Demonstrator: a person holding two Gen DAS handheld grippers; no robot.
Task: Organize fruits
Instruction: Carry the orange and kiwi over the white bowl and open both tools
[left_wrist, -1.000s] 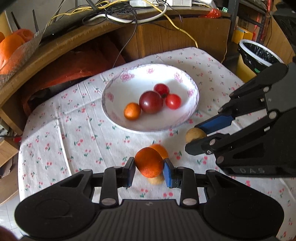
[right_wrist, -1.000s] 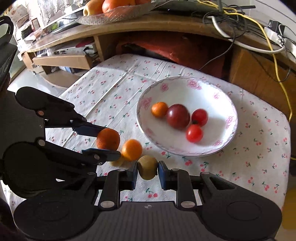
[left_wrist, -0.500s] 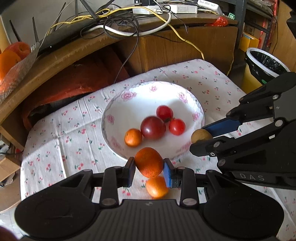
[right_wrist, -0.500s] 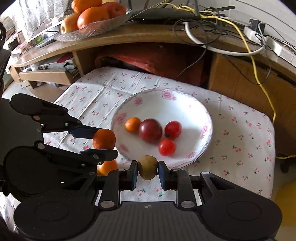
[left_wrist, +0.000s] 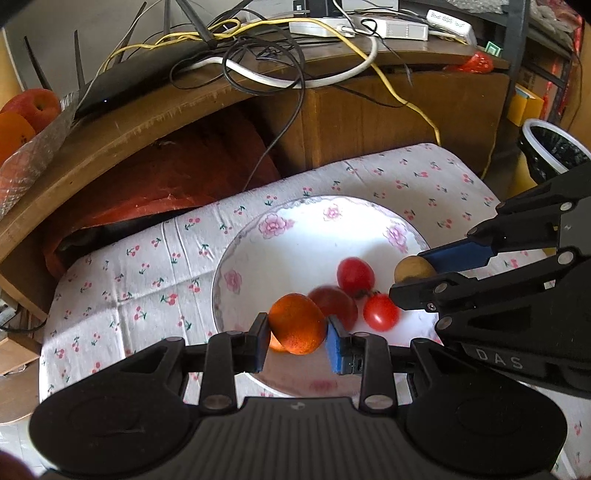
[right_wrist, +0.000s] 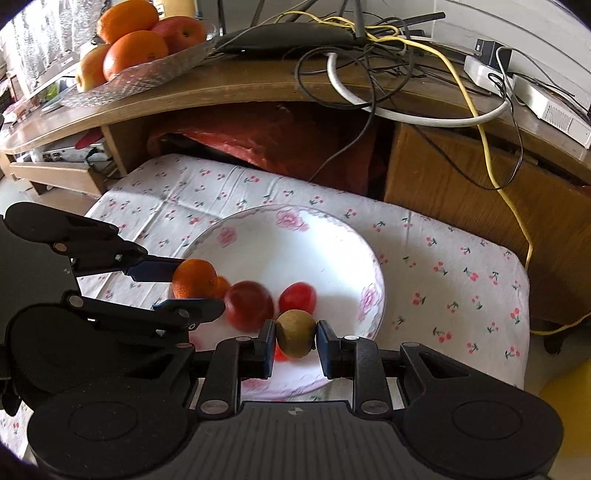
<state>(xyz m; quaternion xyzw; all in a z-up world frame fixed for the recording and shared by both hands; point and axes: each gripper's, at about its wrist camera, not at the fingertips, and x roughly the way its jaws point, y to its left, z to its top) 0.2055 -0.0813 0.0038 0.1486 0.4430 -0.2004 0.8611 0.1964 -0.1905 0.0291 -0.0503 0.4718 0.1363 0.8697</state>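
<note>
1. The left gripper (left_wrist: 297, 332) is clamped on an orange fruit (left_wrist: 297, 323), held above the near part of the white floral bowl (left_wrist: 273, 225).
2. The right gripper (right_wrist: 295, 341) is closed on a brownish-green fruit (right_wrist: 295, 332), which hangs over the bowl's near right side; from the left wrist view the same fruit (left_wrist: 413, 268) shows between the blue pads, over the bowl's right rim.
3. Inside the bowl lie a dark red fruit (right_wrist: 248, 303) and two small red tomatoes (left_wrist: 355, 276) (left_wrist: 381, 313); a smaller orange fruit (right_wrist: 222, 286) peeks out just behind the held orange one.
4. The bowl sits on a surface covered with a white cloth printed with cherries (right_wrist: 450, 280).
5. Behind it stands a curved wooden desk (right_wrist: 229, 83) strewn with tangled cables (right_wrist: 369, 62) and a black router (left_wrist: 147, 79).
6. On the desk's left end, a glass tray (right_wrist: 147, 74) carries oranges and apples.
7. A bin with a black liner (left_wrist: 554, 147) stands to the far right in the left wrist view.
</note>
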